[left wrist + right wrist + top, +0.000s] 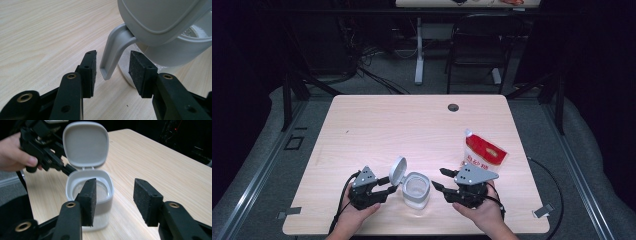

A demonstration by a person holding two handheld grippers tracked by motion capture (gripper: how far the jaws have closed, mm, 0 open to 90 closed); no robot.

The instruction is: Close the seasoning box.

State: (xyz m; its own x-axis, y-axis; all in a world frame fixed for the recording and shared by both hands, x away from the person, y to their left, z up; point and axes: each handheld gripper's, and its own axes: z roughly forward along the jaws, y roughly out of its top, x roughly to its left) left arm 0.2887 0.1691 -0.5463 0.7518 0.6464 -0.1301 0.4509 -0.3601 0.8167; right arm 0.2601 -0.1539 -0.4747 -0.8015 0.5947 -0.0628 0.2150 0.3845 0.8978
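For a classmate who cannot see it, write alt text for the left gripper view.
A grey handle of a white container hangs between the open left gripper, whose black pads touch neither side of it. The container's hinged lid stands open above, over a light wooden table.

High view overhead, both gripper views close, sharing the container (416,190).

Red-and-white bag (482,152) on wooden table (382,125)
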